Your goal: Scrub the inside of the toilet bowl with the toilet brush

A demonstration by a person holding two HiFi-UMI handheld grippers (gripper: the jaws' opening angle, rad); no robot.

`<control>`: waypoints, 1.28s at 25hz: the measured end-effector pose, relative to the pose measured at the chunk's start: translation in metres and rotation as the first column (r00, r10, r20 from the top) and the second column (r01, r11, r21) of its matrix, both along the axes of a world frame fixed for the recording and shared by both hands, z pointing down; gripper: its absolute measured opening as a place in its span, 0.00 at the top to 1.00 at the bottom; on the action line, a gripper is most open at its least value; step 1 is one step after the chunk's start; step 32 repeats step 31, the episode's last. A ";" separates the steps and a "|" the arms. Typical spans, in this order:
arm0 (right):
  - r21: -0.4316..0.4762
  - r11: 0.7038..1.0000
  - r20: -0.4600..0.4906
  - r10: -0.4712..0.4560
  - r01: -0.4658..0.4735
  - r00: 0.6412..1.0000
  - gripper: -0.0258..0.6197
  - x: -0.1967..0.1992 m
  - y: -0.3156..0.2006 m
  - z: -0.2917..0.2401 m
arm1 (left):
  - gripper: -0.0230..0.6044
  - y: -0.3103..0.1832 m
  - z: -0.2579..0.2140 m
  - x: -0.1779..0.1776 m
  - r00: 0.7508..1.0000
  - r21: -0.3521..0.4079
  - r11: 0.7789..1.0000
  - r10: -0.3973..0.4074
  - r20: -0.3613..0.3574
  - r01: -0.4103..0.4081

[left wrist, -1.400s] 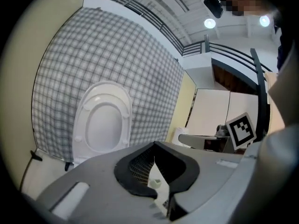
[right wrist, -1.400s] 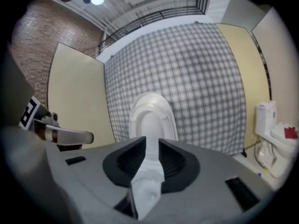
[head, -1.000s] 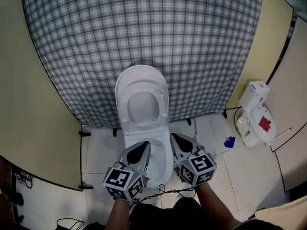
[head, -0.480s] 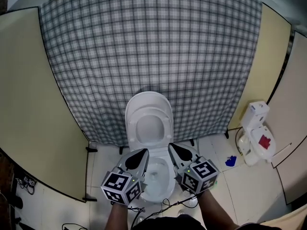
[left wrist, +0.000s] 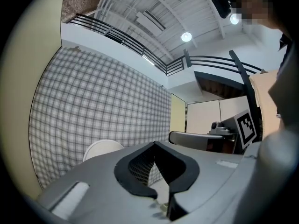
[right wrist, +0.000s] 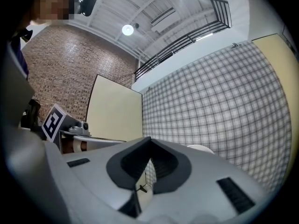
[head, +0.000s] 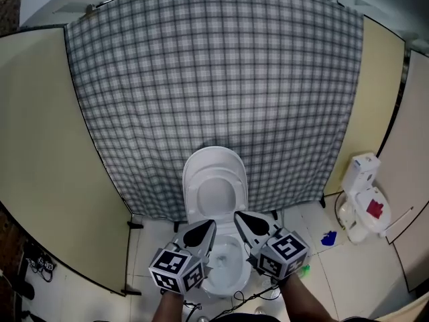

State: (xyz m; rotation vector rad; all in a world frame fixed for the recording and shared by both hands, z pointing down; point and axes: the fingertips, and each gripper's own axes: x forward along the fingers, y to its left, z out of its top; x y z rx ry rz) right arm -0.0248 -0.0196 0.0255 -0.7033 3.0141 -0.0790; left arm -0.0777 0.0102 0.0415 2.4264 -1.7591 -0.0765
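Observation:
A white toilet (head: 216, 180) stands against a checked curtain, with its lid and seat raised and its bowl (head: 226, 268) open below. My left gripper (head: 209, 225) and right gripper (head: 238, 217) hover side by side over the bowl's near part and point level toward the lid. Both are shut with nothing between the jaws. In the left gripper view the jaws (left wrist: 155, 144) meet at a point, with the lid (left wrist: 100, 150) beyond them. The right gripper view shows its jaws (right wrist: 149, 139) closed too. I see no toilet brush in any view.
A grey checked curtain (head: 214, 79) hangs behind the toilet, between two beige partition panels (head: 47, 146). On the tiled floor at the right stand a white container with a red patch (head: 364, 203), a small blue item (head: 328, 238) and a green one (head: 303, 270). Cables (head: 234, 300) lie by the bowl's front.
Both grippers have risen, staying shut and side by side. The head view has tilted up, so the toilet sits lower in the picture and more curtain shows.

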 end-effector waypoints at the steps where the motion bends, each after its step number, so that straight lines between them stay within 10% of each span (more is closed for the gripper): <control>1: 0.002 1.000 -0.002 -0.004 0.004 1.000 0.94 0.004 0.001 0.000 | 0.95 0.000 0.000 0.006 1.000 0.004 1.000 0.002 0.002 -0.002; 32: 0.013 1.000 -0.048 0.023 -0.023 0.999 0.94 0.004 -0.029 0.030 | 0.95 -0.026 0.004 0.004 0.999 0.064 0.998 0.022 0.044 -0.025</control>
